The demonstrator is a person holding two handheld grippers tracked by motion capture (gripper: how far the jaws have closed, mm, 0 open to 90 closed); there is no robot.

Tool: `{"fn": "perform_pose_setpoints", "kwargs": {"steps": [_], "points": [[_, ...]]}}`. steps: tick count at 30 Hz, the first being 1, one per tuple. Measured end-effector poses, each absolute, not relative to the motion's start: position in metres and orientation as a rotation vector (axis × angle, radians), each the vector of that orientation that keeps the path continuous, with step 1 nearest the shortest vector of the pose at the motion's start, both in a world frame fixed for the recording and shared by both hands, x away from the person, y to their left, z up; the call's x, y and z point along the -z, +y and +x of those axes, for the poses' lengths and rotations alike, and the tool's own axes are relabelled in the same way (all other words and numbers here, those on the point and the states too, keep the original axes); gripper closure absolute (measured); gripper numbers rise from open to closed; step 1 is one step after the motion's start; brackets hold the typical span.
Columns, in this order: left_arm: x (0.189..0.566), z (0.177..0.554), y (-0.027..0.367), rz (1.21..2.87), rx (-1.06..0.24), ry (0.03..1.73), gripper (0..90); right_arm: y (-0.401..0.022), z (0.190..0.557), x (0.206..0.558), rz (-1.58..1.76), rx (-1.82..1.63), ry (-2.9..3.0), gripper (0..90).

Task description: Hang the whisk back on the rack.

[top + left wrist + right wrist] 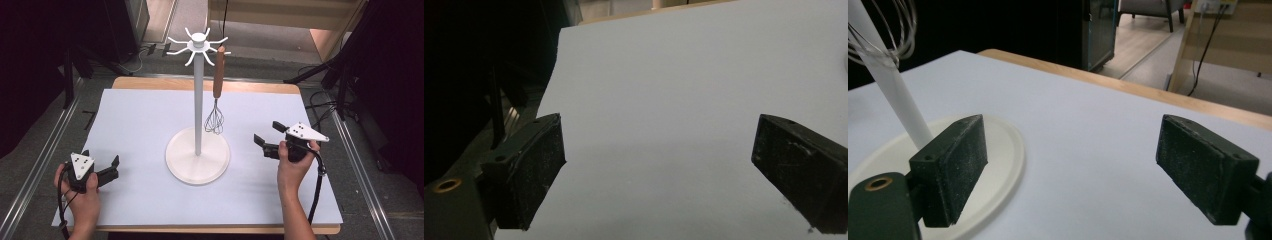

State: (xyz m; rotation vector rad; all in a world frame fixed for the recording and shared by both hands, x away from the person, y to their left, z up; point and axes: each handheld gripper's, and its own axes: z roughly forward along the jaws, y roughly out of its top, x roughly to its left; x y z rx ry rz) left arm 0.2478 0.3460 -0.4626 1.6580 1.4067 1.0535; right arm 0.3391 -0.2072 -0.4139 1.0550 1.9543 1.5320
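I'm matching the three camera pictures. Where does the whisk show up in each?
High view: the whisk hangs from the stand's top hooks, right of the pole, wires just above the base.
Left gripper view: not in it.
Right gripper view: its wires at top left, crossing the pole.
Shared landmark: the stand's round base on the white sheet.

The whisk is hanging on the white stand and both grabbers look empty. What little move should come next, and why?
Probably draw the right gripper a little further from the stand and rest it on the table. The whisk already hangs from a hook at the top, touching neither gripper, and the jaws of both the right and the left gripper stand open with nothing between them, so nothing seems left to carry.
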Motion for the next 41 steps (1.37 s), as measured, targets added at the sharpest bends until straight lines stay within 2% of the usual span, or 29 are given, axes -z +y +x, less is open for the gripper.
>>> {"fn": "perform_pose_setpoints", "kwargs": {"steps": [23,41], "points": [[0.463,0.248,0.345,1.659,-1.064,1.403,7.3,-0.246,0.326,0.485,1.263,-1.413,1.936,13.7],[0.463,0.248,0.346,1.654,-1.062,1.407,7.4,-0.244,0.325,0.486,1.243,-1.368,1.939,13.6]]}}
